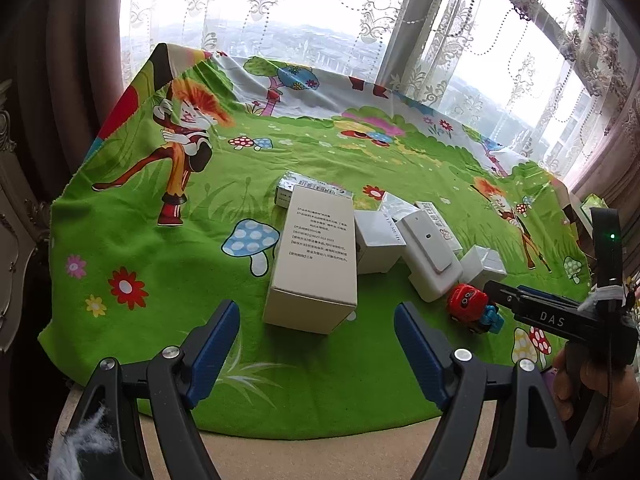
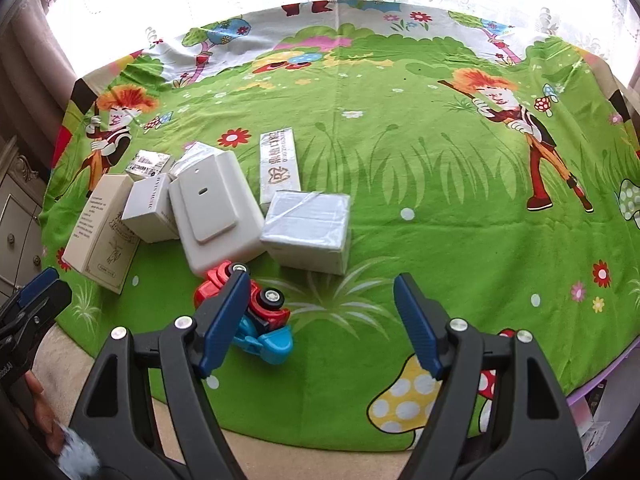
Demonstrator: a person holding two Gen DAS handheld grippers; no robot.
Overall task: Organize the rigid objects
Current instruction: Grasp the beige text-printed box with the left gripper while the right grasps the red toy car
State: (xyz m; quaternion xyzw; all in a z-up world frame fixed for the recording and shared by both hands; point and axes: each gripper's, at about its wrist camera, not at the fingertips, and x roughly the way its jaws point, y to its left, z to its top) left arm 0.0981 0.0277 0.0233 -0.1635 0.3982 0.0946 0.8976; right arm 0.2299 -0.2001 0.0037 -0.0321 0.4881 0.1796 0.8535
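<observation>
Several pale boxes lie clustered on a green cartoon cloth (image 1: 160, 280). In the left wrist view my left gripper (image 1: 318, 314) is open. The near end of a tall beige box (image 1: 316, 264) lies between its fingers, with a gap on each side. Beside the box are a small white box (image 1: 376, 240), a white plastic device (image 1: 430, 256) and a film-wrapped box (image 1: 484, 264). A red and blue toy car (image 2: 264, 316) lies tipped by my right gripper's (image 2: 322, 280) left finger. That gripper is open, with grass print between its pads. It reaches in from the right beside the toy car (image 1: 468, 304).
A long narrow white box (image 2: 278, 164) and a barcode box (image 2: 146, 164) lie behind the cluster. The cloth's right half (image 2: 460, 220) is bare. Lace curtains (image 1: 460, 40) hang behind, a carved cabinet (image 2: 20, 216) stands at the left, and the beige table edge (image 1: 320, 456) is near.
</observation>
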